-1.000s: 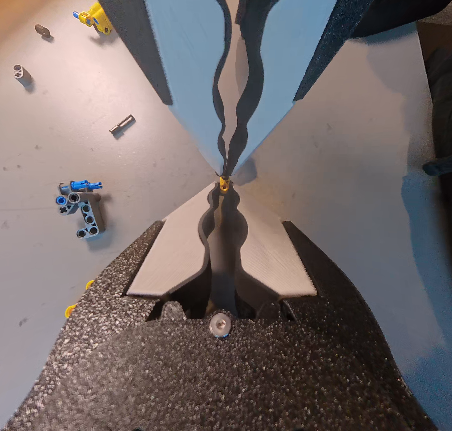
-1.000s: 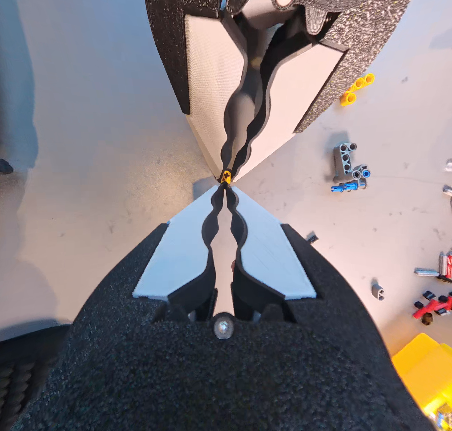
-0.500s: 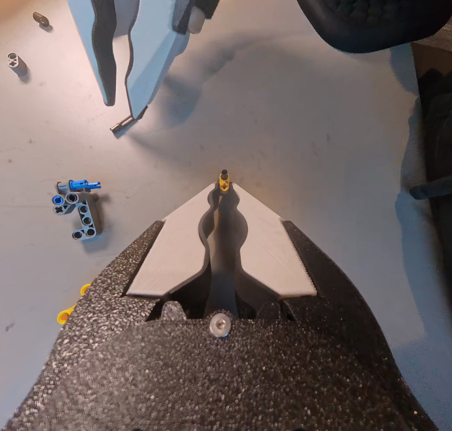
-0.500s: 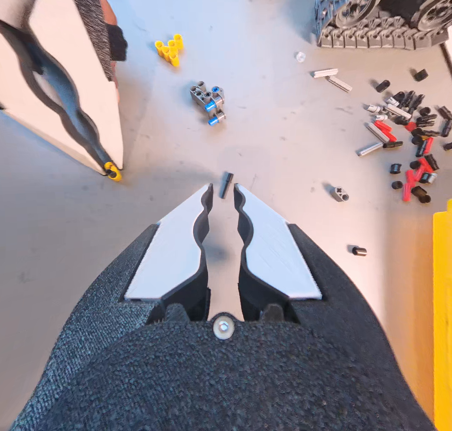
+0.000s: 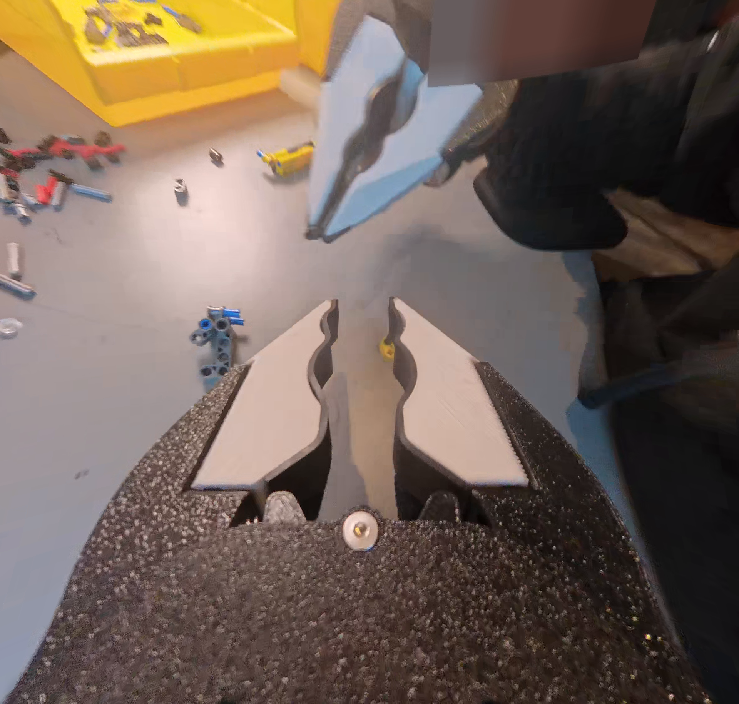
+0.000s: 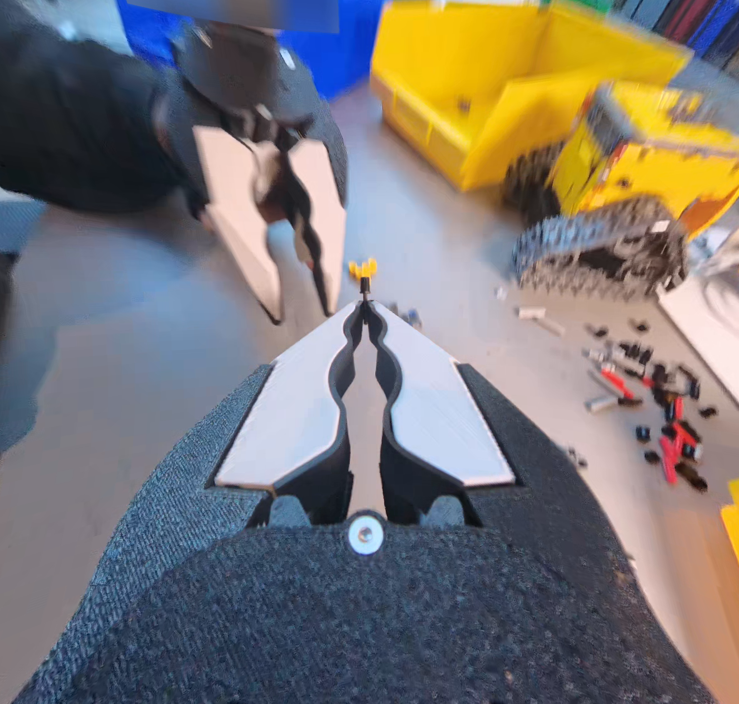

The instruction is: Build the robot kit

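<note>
Right gripper [image 6: 364,306] pinches a tiny black pin [image 6: 364,287] at its fingertips, looks light, stiff, slippy; left gripper [image 5: 363,305] is spread, small yellow connector [image 5: 386,349] just beside one finger.

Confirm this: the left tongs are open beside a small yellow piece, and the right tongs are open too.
Wrong on the right tongs: the right wrist view shows them shut on a thin black pin. The left tongs are indeed open, beside the small yellow piece.

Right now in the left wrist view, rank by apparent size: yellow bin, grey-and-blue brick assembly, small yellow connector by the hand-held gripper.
1. Yellow bin, largest by far.
2. Grey-and-blue brick assembly.
3. Small yellow connector, smallest, though nearest the camera.
</note>
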The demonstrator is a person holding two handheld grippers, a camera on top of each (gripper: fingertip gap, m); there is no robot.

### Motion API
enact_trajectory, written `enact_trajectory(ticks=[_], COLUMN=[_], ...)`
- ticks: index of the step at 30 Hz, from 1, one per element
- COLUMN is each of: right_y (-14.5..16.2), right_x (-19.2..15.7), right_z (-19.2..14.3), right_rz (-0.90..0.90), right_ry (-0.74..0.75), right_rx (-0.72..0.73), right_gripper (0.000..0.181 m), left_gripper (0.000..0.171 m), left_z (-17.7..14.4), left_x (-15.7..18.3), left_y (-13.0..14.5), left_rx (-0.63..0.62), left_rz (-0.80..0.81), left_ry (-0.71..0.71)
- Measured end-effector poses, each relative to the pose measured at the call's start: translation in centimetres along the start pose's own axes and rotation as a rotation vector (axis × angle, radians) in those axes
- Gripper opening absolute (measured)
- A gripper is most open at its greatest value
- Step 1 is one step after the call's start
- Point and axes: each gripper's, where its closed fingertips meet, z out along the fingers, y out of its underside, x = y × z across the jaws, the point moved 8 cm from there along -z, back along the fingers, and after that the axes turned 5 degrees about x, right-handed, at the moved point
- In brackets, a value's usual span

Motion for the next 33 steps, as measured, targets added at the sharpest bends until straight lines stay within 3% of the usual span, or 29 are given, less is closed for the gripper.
enact_trajectory(ticks=[4,7,12,18,33], right_y=[-1.6,-1.7,-1.4,-1.1,-0.8], right_x=[-1.8,-2.5,-2.4,-2.3,-2.8], right_z=[-0.2,-0.1,-0.3,-0.1,0.2], right_rz=[-0.083,-0.096,-0.037,-0.086,-0.162], right_ry=[0.042,0.068,0.088,0.159,0.188], right_rx=[0.195,0.258,0.309,0.262,0.236], right_gripper=[0.002,0.002,0.002,0.002,0.002], left_gripper=[0.022,0.016,0.006,0.013,0.004], left_z=[-1.6,-2.0,-1.6,-1.3,-1.4], left_x=[-0.7,-0.6,-0.1,-0.5,-0.9], left_y=[-1.5,-2.1,-2.3,-2.1,-2.3], left_rx=[0.252,0.346,0.370,0.391,0.406], left_rz=[-0.141,-0.178,-0.132,-0.174,-0.154], left_ry=[0.061,0.113,0.112,0.111,0.055])
